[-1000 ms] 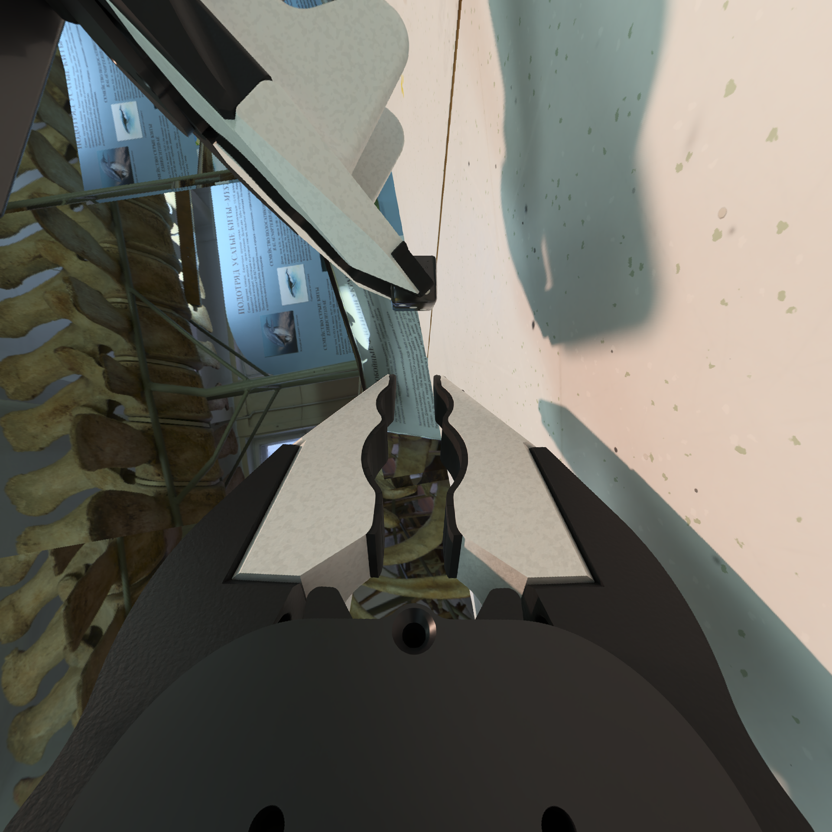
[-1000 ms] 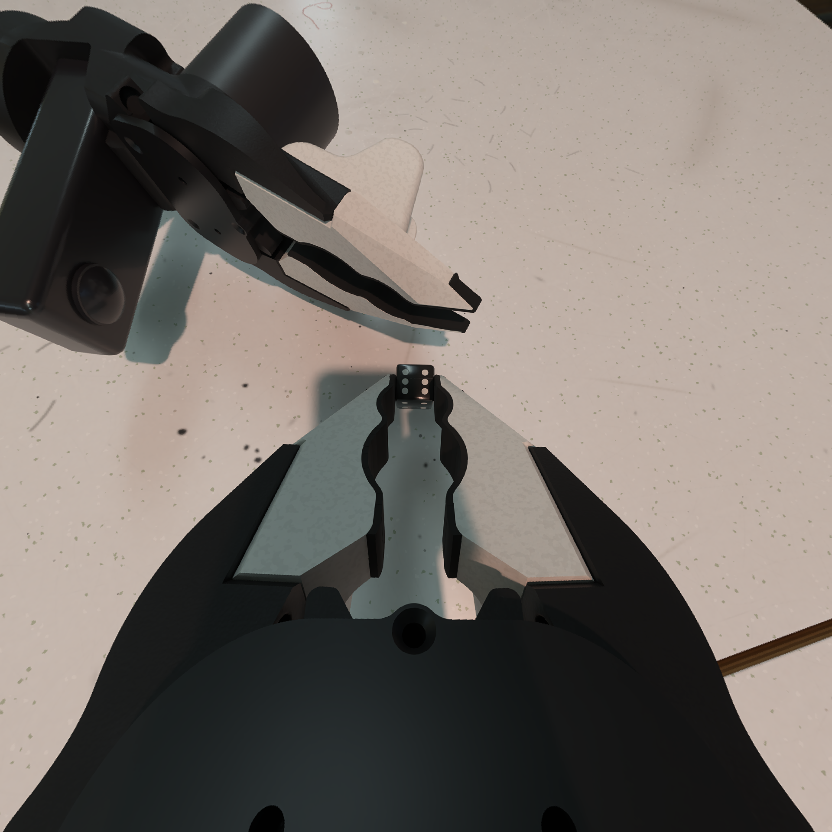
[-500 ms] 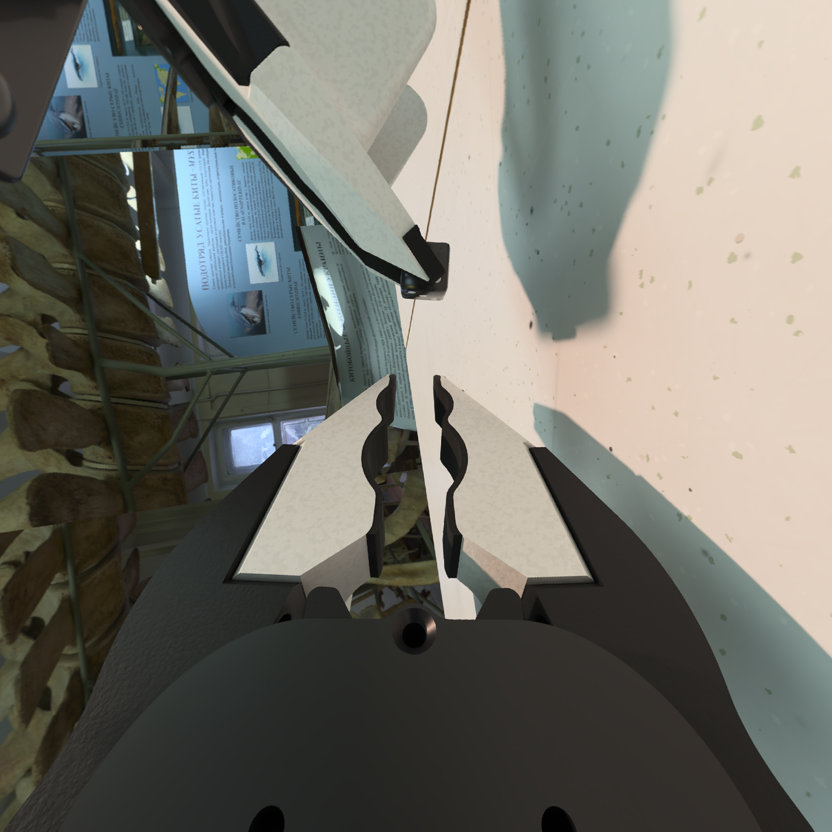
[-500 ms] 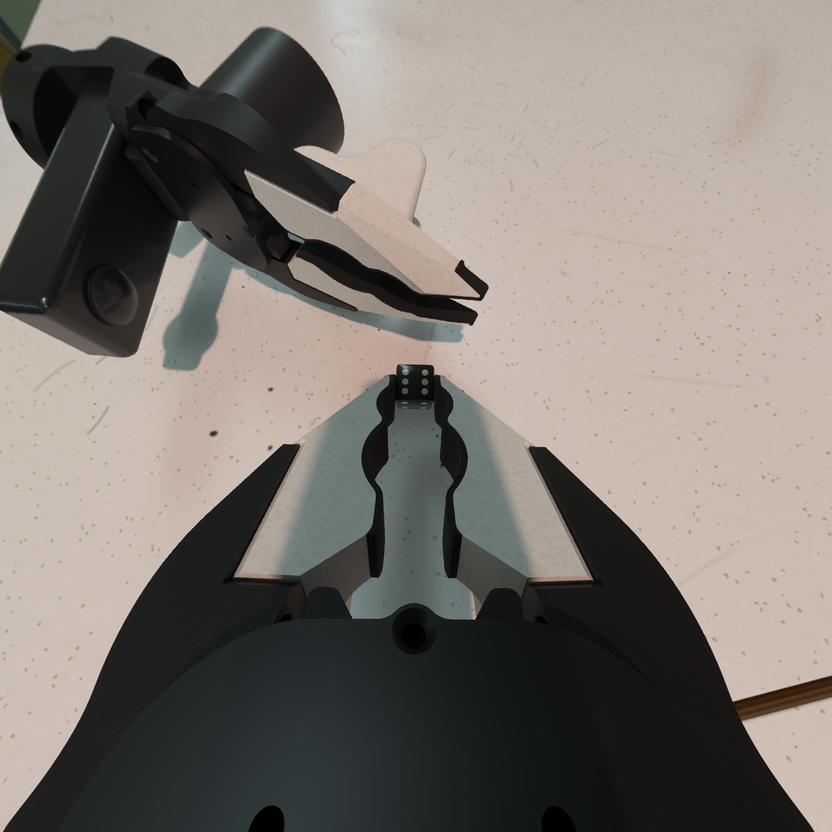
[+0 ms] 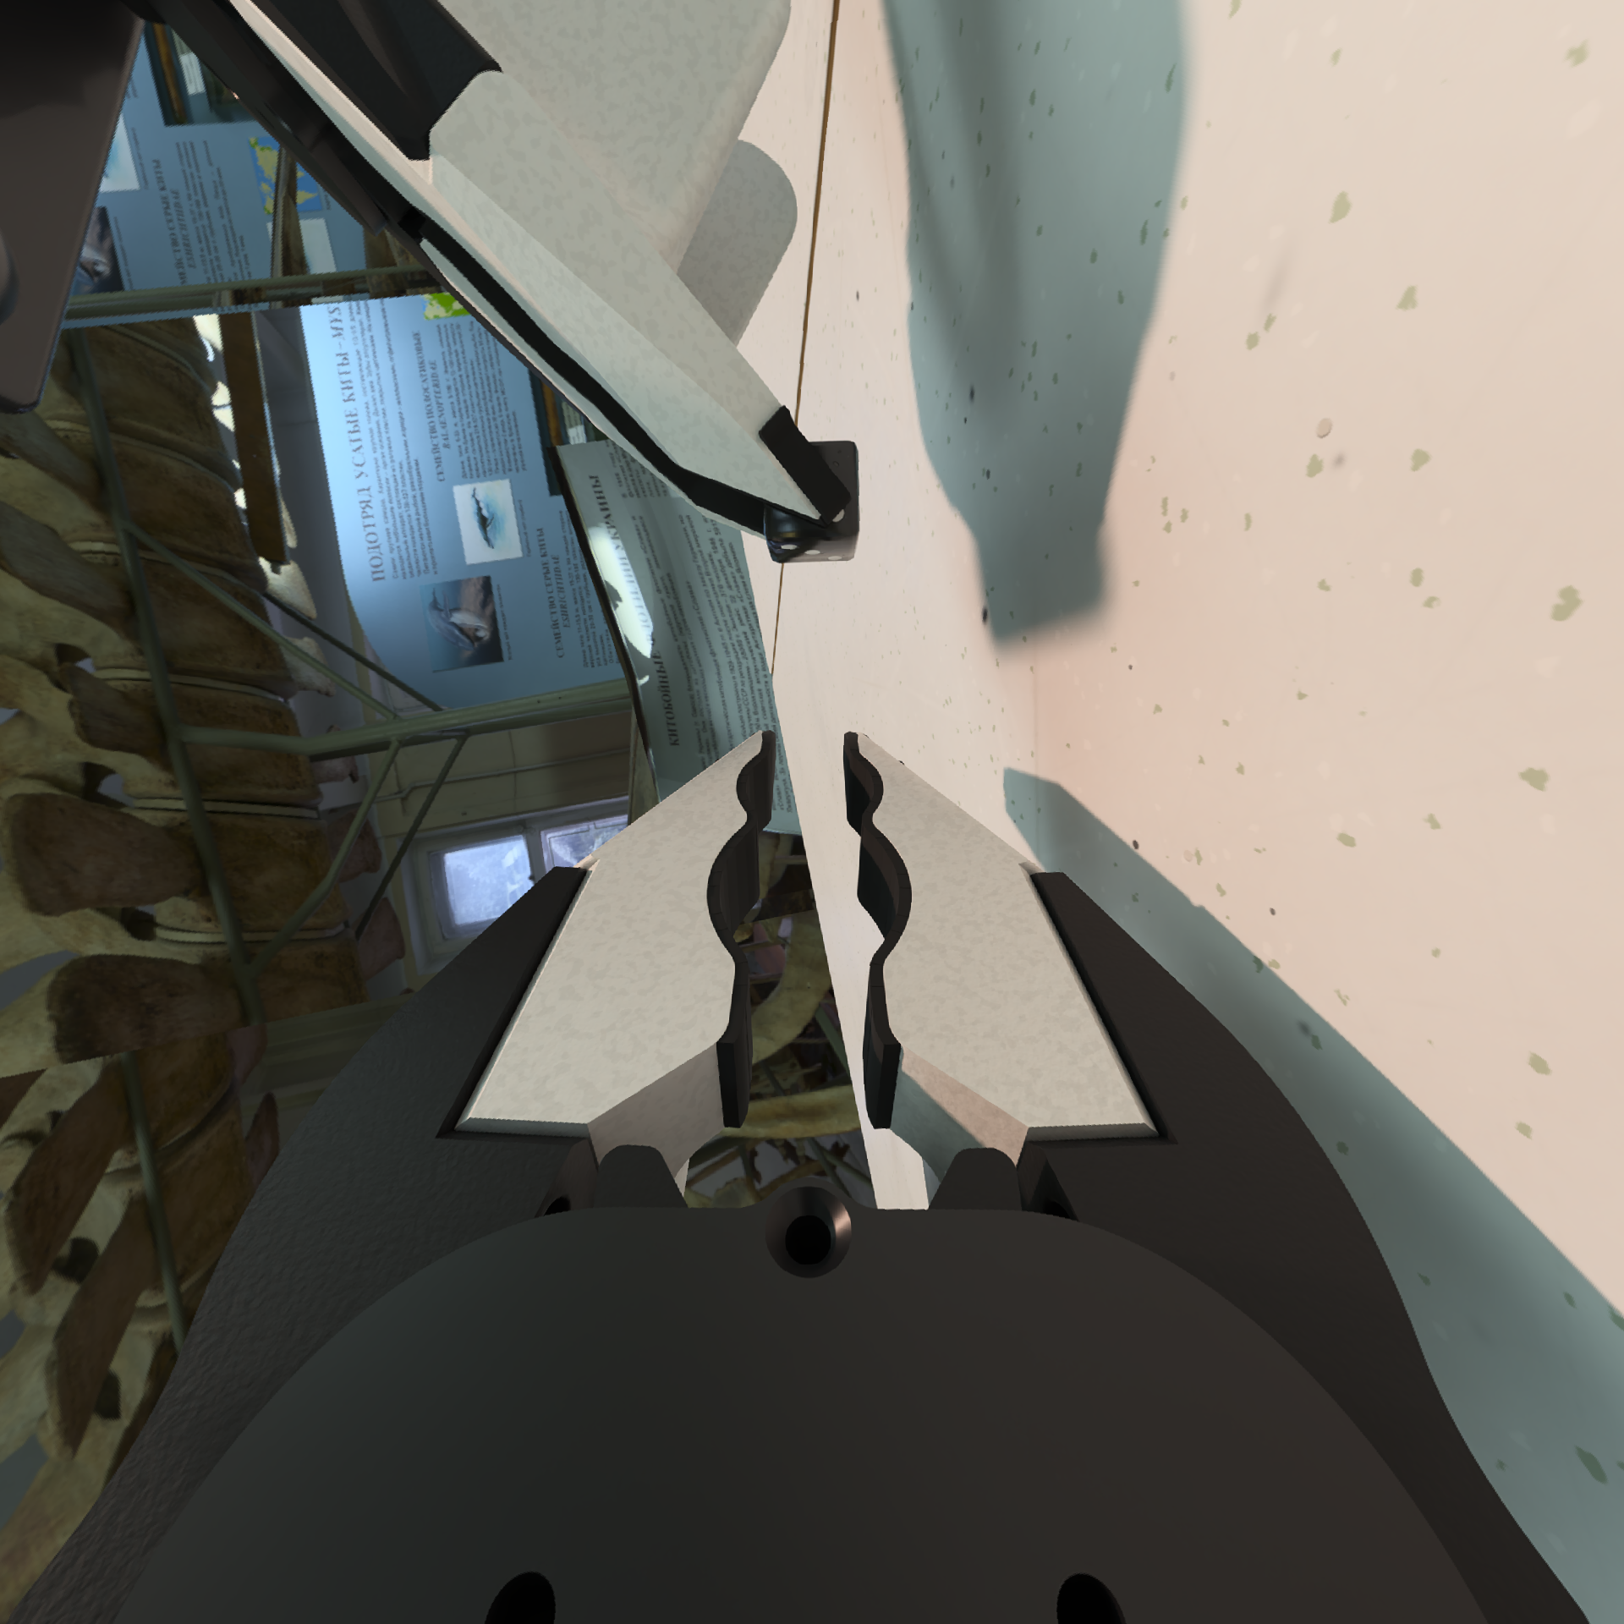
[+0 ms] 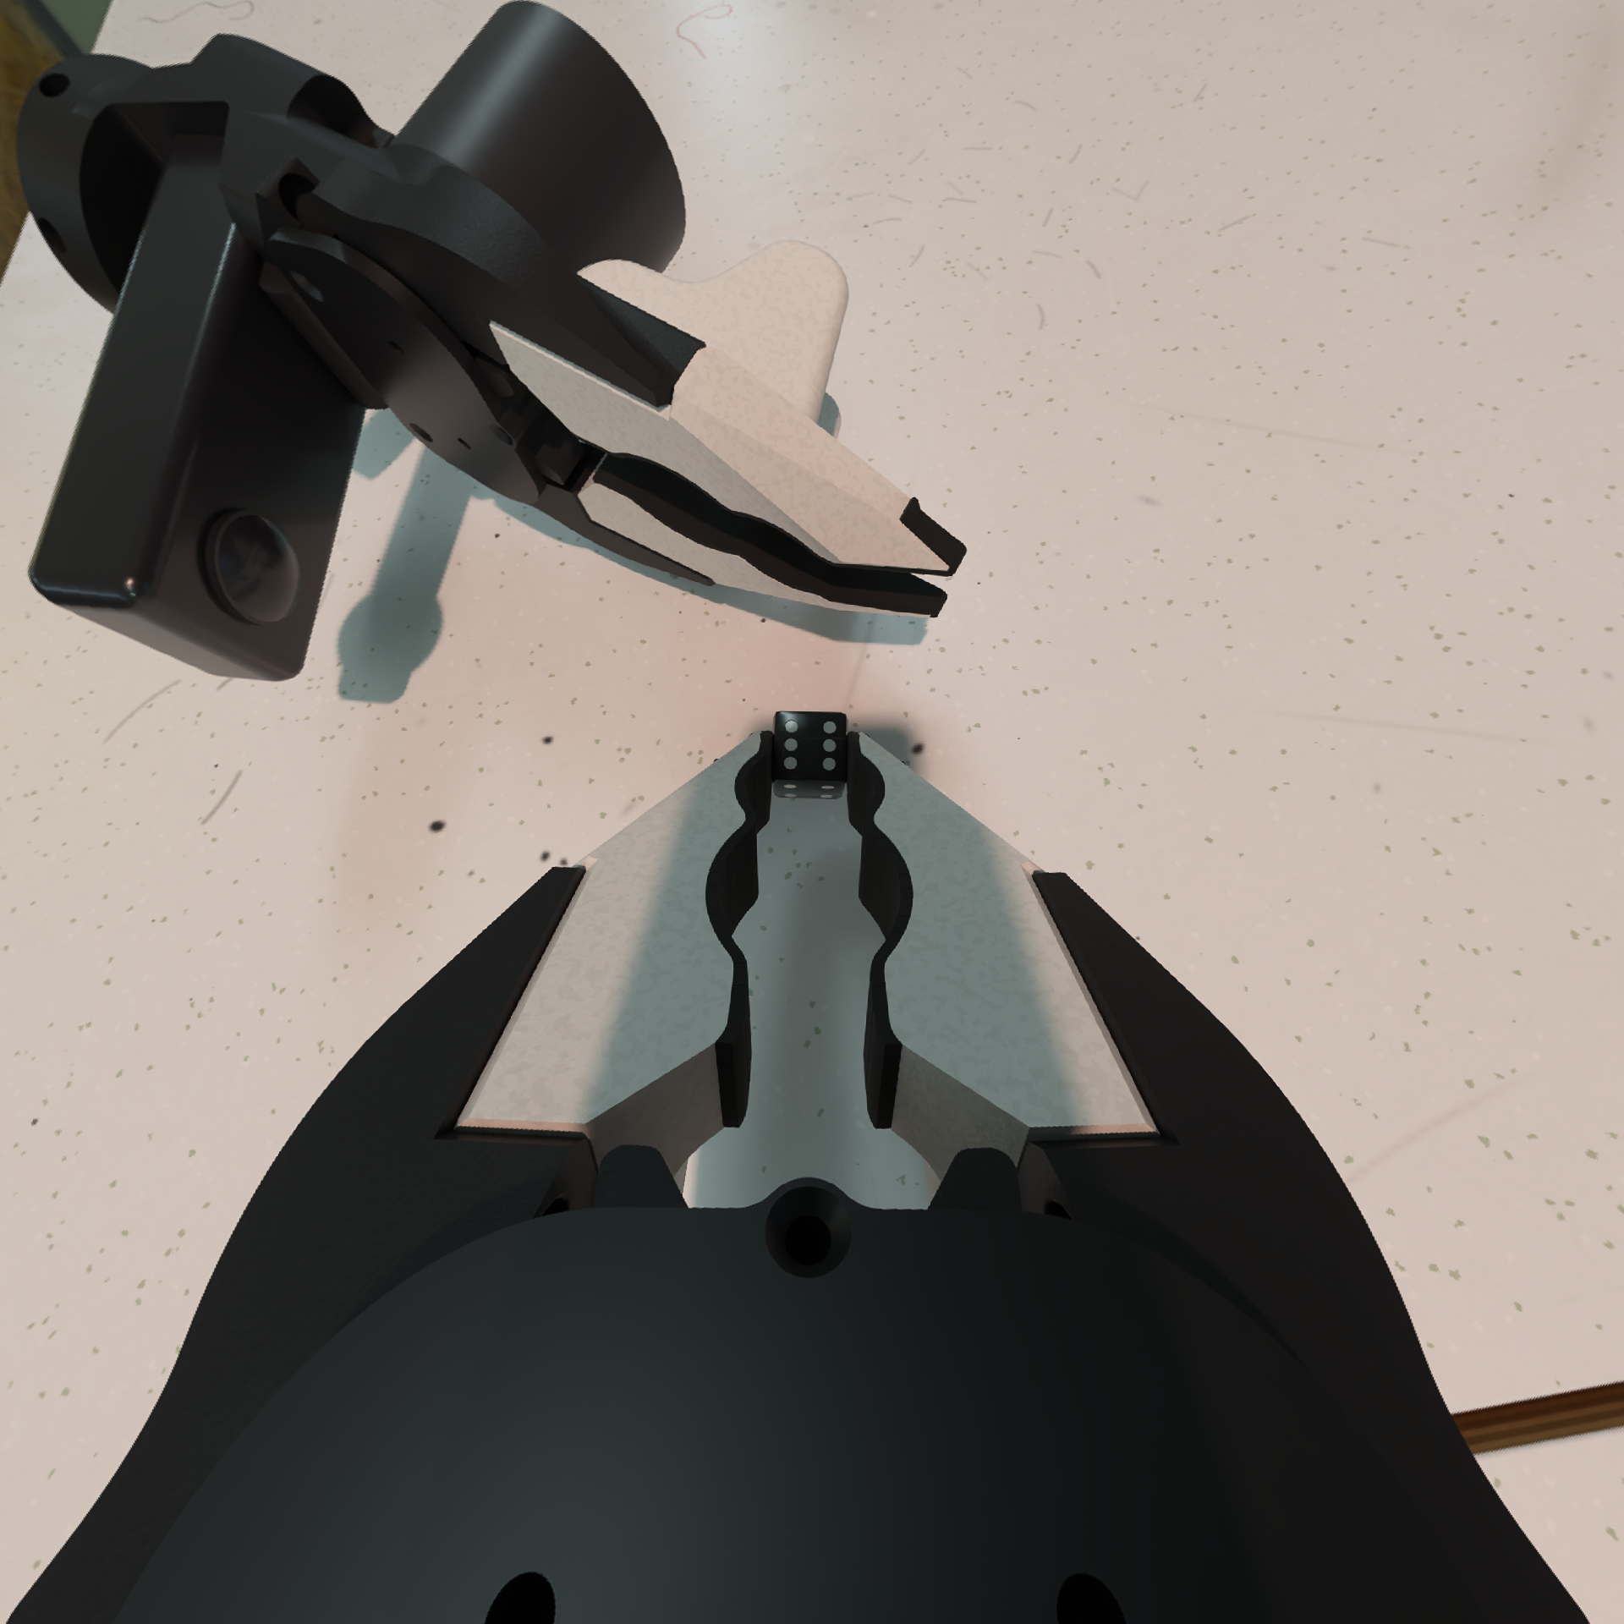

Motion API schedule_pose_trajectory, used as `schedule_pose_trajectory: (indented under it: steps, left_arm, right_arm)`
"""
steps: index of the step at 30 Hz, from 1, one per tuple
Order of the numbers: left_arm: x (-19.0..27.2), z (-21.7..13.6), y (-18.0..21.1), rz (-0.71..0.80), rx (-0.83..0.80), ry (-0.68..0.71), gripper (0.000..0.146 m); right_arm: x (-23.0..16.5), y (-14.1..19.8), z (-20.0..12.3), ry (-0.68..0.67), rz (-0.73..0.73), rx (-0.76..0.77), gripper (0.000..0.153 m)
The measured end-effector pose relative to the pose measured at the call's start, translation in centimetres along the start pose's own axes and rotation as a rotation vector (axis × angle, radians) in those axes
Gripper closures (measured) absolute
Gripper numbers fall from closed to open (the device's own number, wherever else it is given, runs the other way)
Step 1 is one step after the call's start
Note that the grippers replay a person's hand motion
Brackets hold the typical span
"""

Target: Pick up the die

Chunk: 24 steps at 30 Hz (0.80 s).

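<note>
A small black die with white pips is pinched between the fingertips of my right gripper, which is shut on it. It appears to be held a little above the pale speckled table. In the left wrist view the die sits at the tip of the right gripper's fingers, above and ahead of my left gripper. The left gripper's jaws are nearly together with a narrow gap and hold nothing. It also shows in the right wrist view, just beyond the die and lying on its side.
The table's brown edge shows at the lower right of the right wrist view. In the left wrist view the table fills the right side, with blue posters and a large skeleton beyond its edge.
My right gripper keeps the die pinched and has risen slightly, so the table edge sits lower in its view. The left gripper has drifted a little; its jaws are unchanged.
</note>
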State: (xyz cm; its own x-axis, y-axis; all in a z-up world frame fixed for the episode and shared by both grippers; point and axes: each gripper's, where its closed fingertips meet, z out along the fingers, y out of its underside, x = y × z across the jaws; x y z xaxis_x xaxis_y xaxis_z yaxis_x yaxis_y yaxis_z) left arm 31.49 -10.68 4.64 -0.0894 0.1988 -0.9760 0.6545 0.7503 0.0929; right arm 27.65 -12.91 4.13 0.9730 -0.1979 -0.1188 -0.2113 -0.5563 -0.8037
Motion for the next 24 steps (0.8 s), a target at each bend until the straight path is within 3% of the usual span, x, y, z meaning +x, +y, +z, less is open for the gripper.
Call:
schedule_pose_trajectory:
  steps: [6, 24]
  left_arm:
    - [0.41, -0.35, -0.28, 0.0, 0.018, 0.03, 0.131]
    - [0.9, 0.01, 0.02, 0.024, -0.027, 0.041, 0.131]
  right_arm:
    - [-0.48, 0.19, -0.05, -0.054, 0.016, 0.002, 0.137]
    - [-0.03, 0.13, 0.66, -0.007, 0.027, -0.011, 0.137]
